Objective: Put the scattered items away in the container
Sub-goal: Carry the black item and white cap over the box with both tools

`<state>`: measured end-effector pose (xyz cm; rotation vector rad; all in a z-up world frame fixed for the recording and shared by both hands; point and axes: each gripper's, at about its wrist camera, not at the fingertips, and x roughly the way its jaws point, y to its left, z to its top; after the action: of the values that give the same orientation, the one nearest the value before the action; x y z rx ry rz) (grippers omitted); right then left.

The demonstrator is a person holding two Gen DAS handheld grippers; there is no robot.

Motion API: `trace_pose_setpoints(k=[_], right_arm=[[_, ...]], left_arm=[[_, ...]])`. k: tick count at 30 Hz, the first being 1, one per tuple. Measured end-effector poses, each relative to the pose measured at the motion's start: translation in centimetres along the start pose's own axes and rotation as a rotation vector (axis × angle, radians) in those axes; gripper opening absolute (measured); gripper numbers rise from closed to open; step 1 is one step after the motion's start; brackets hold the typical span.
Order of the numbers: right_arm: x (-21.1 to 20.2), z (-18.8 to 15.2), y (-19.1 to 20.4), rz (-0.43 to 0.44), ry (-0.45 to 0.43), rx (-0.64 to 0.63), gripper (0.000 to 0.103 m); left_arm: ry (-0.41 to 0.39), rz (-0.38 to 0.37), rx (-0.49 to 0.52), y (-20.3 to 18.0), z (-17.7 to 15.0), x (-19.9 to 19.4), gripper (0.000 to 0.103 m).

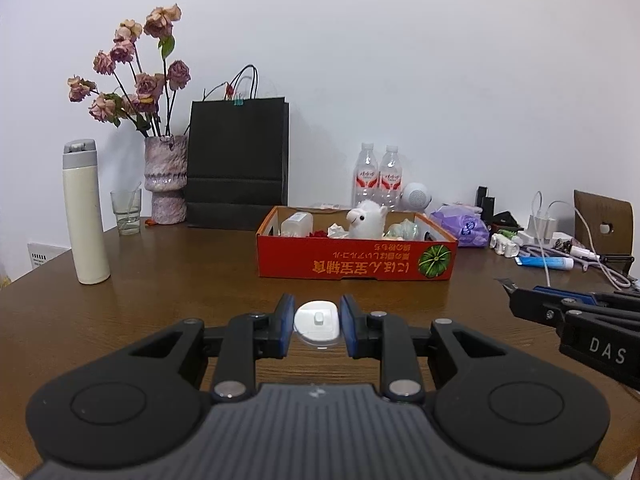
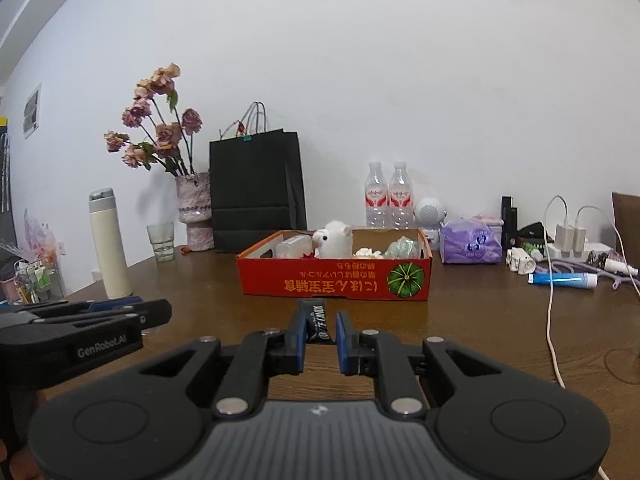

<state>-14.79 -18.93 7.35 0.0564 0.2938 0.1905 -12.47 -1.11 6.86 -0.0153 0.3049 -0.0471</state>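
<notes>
Here both grippers point level toward the box.

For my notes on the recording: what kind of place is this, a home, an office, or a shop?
Probably a home: a wooden table against a plain wall, with dried roses in a vase, a thermos and phone chargers.

The brown wooden table carries a red cardboard box, thermos, glass and vase.

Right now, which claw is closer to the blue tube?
Right. The right claw sits beside the blue tube; the left claw is farther off, beyond the right one.
</notes>
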Motion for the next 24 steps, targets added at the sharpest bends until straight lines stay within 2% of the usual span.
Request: trace_pose_setpoints(k=[8,12,18,21,24], right_arm=[[5.0,2.2,-1.9,-0.034,0.028,-0.01,0.014],[9.1,3.9,-3.9,-0.048,0.035,0.02,0.014],[15.8,6.4,-6.4,-0.059,0.068,0.05,0.014],[19.3,7.9,-7.6,-0.052,0.091,0.056,0.014],[22.7,9.7,-8.7,-0.042,0.118,0.061,0.014]], left_arm=[[0.013,0.016,-0.001,1.0,3.0,6.0,0.026],[0.011,0.03,-0.019,1.9,5.3,10.1,0.026],[0.046,0.006,-0.034,2.7,8.2,17.2,0.026],[0.074,-0.012,-0.012,2.7,9.5,21.1,0.026],[0.165,-0.034,-0.018,3.0,10.7,25.5,0.026]])
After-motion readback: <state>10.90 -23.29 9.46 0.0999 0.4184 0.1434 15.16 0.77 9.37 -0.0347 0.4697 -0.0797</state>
